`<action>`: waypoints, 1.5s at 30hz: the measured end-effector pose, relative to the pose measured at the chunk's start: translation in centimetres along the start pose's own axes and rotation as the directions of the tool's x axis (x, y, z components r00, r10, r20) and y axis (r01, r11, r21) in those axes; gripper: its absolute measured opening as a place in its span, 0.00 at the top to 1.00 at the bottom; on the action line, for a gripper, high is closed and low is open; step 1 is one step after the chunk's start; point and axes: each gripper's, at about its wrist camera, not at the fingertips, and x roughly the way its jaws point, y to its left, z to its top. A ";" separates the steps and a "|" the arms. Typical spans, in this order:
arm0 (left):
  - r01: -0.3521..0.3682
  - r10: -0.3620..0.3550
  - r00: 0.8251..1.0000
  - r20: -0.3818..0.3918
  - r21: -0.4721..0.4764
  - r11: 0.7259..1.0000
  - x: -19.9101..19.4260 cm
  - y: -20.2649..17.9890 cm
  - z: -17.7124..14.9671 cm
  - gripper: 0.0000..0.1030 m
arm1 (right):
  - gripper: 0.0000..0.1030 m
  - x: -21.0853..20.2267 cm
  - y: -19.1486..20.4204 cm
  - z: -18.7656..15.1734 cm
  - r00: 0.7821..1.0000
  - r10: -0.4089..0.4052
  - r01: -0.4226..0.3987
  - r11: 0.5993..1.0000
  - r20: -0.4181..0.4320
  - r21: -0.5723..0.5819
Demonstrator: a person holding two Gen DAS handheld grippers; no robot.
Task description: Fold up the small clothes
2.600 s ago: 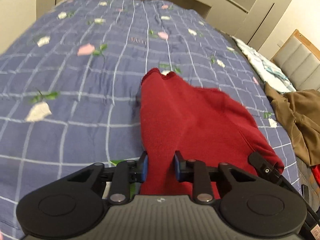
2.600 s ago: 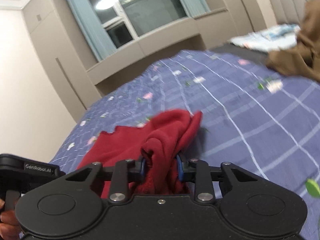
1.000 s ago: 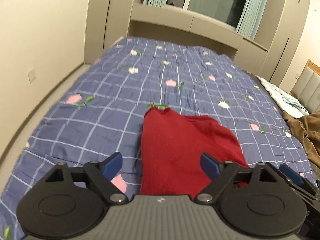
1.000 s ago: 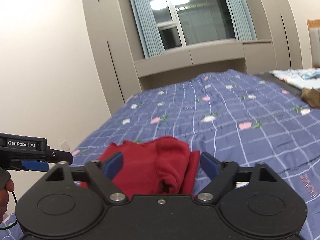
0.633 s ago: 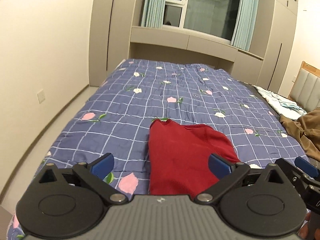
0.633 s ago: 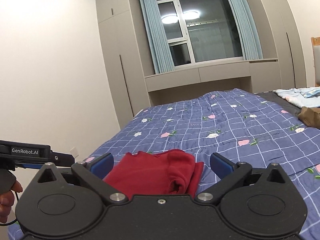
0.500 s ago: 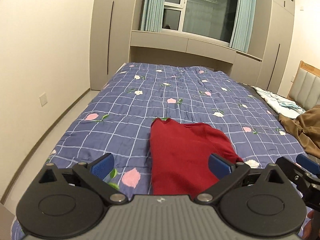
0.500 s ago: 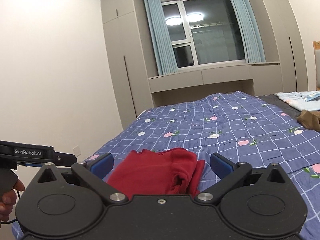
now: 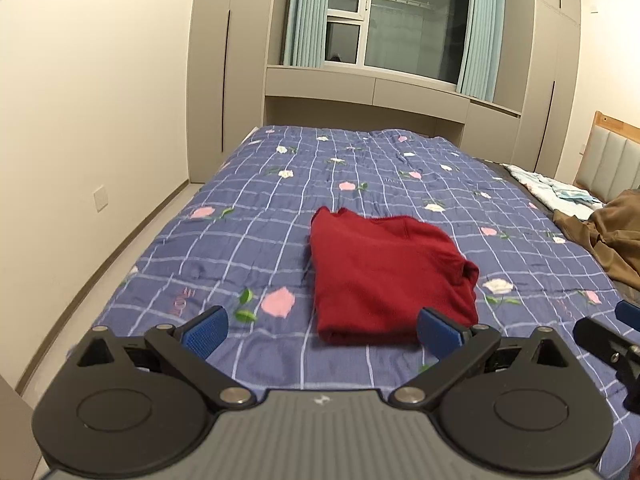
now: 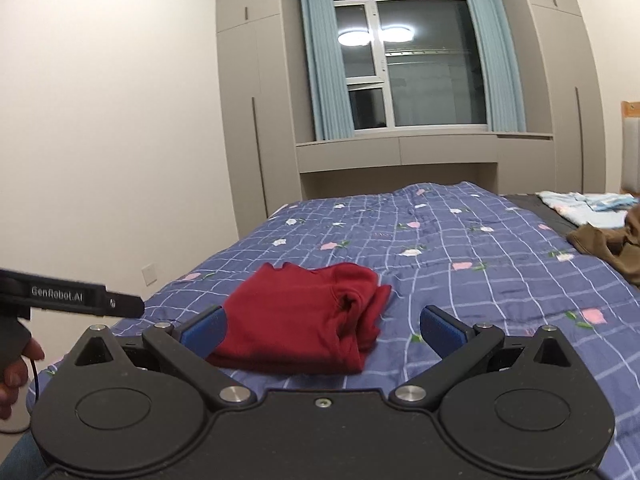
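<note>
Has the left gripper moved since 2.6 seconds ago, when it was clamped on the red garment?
Yes. The left gripper has let go, opened, and pulled up and back: the red garment now lies farther ahead on the quilt, and the window has come into view.

**Rig appearance: two hand-held grippers, one bare hand**

Left hand-held gripper (image 9: 322, 330): grey ribbed centre housing with a small pale mark on its top edge. Two black round discs flank it, each with a raised inner circle. Black angular linkage arms, silver screw heads at the pivots, triangular cut-outs near the outer joints. Fingers (image 9: 205, 330) carry blue textured pads.

Right hand-held gripper (image 10: 322, 326): same build, but the centre housing is black, with one small screw at its top middle. Blue pads again.

In the right wrist view, a black bar on the other unit reads "GenRobot.AI" in white. Below it, a bare-skinned hand (image 10: 16, 372) and a thin dark cable.
</note>
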 end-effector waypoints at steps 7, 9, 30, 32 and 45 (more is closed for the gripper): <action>0.006 -0.006 1.000 -0.031 0.015 1.000 0.1 -0.3 -2.2 0.01 | 0.01 -0.3 0.7 -1.3 0.999 0.007 -0.008 1.000 -0.031 -0.014; 0.009 -0.009 0.999 -0.043 0.014 1.000 0.2 -0.4 -2.6 0.01 | 0.01 0.0 0.7 -1.3 0.999 0.009 -0.010 1.000 -0.036 -0.016; 0.005 -0.004 0.996 -0.091 0.013 1.000 1.4 -0.1 -3.1 0.01 | 0.01 1.3 0.5 -1.8 0.997 0.004 -0.005 1.000 -0.080 -0.002; 0.005 -0.004 0.996 -0.094 0.013 1.000 1.4 -0.2 -3.0 0.01 | 0.01 1.4 0.4 -1.9 0.997 0.004 -0.004 1.000 -0.083 0.000; 0.003 -0.002 0.994 -0.106 0.013 1.000 1.8 0.0 -3.2 0.01 | 0.01 1.8 0.2 -2.1 0.995 0.004 -0.003 1.000 -0.099 0.007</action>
